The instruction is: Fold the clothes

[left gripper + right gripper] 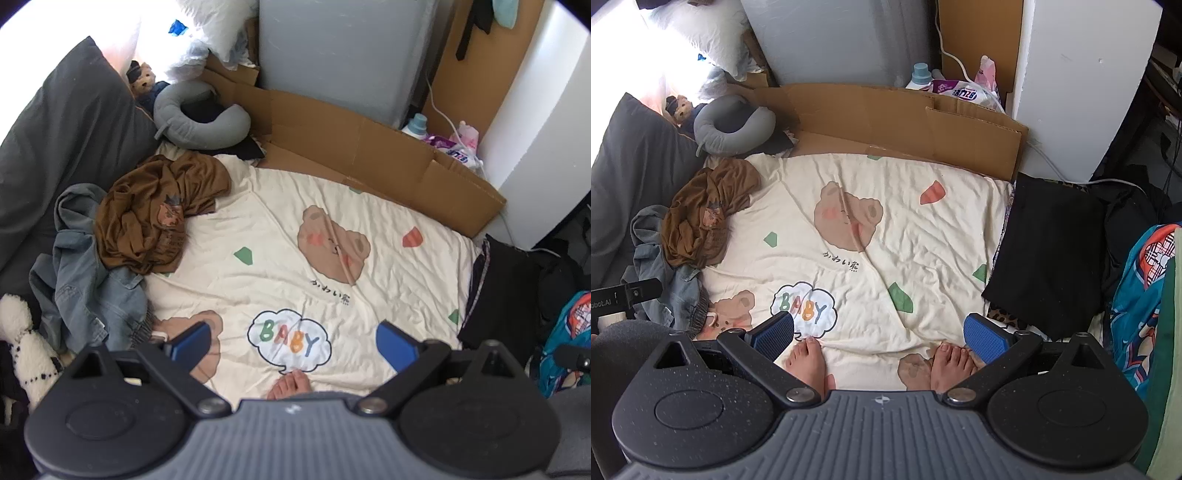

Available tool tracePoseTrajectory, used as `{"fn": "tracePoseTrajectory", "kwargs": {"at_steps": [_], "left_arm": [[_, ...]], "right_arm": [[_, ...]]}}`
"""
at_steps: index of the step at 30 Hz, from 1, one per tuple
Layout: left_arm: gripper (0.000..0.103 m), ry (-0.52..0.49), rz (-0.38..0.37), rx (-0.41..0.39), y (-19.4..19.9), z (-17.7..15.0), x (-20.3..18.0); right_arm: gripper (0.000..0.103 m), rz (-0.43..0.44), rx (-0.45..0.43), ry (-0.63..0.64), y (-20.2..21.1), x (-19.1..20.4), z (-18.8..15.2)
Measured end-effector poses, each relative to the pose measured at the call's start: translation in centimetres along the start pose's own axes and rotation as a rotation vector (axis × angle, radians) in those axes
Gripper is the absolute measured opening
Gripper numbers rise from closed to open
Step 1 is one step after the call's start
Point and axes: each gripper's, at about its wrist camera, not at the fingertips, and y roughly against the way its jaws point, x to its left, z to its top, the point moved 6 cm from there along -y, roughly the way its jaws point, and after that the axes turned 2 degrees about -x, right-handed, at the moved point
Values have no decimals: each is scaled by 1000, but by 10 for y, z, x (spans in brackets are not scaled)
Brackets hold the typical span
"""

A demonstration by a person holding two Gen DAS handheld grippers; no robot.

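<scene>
A crumpled brown shirt (159,214) lies on a blue denim garment (81,280) at the left of the cream bear-print bedsheet (280,229). They also show in the right wrist view, brown shirt (705,218) on denim garment (665,280). A folded black garment (1049,251) lies at the sheet's right edge, also in the left wrist view (498,295). My left gripper (293,345) is open and empty, held high above the sheet. My right gripper (879,334) is open and empty, above the sheet's near edge.
Bare feet (809,358) stand on the sheet's near edge. Flattened cardboard (369,155) borders the back. A grey neck pillow (195,118), a small doll (142,79) and a dark pillow (70,133) sit at the back left. A blue patterned bag (1141,295) is on the right.
</scene>
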Motion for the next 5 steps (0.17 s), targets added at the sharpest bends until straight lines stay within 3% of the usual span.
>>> {"fn": "tracePoseTrajectory", "kwargs": {"at_steps": [5], "left_arm": [[98,-3,6,5,0,-1,-1]], "right_arm": [[102,4,1,-14,1,-4,0]]}}
